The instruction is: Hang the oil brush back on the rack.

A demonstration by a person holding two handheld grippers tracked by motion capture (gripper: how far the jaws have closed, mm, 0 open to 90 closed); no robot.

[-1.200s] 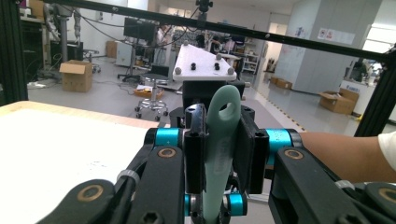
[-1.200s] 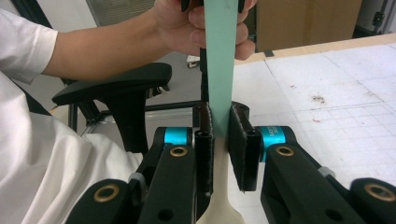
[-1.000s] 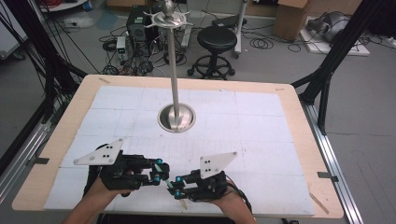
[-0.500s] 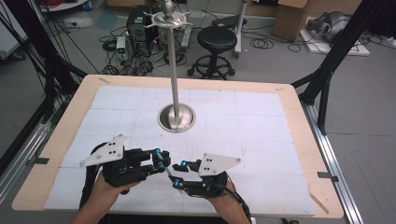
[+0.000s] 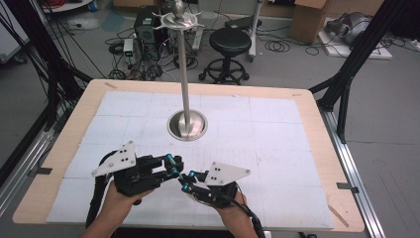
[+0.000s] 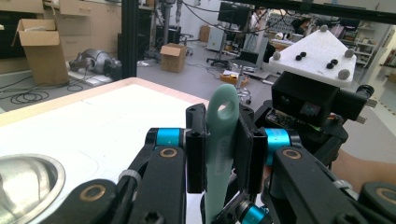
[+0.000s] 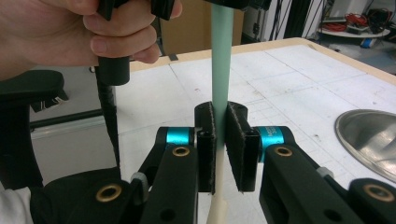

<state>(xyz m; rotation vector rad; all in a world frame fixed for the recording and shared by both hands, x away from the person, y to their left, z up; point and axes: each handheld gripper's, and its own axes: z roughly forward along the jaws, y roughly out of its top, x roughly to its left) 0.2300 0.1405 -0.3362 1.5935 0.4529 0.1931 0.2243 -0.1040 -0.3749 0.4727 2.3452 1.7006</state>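
A pale green utensil handle (image 6: 218, 140) with a hole at its tip stands between the jaws of my left gripper (image 6: 219, 154), which is shut on it. The same green handle (image 7: 222, 46) runs up through my right gripper (image 7: 220, 144), and its lower part is cream. The right jaws have just been closing and now press on the handle. In the high view the left gripper (image 5: 173, 166) and right gripper (image 5: 185, 181) meet tip to tip near the table's front edge.
A tall metal stand with a round base (image 5: 187, 125) and a hooked top (image 5: 177, 17) rises mid-table on the white mat (image 5: 277, 139). Its base (image 7: 369, 140) lies to the right of the right gripper. A stool and cables are on the floor behind.
The two grippers' tips have drawn together, from a small gap a second ago to meeting now. The stand has not moved.
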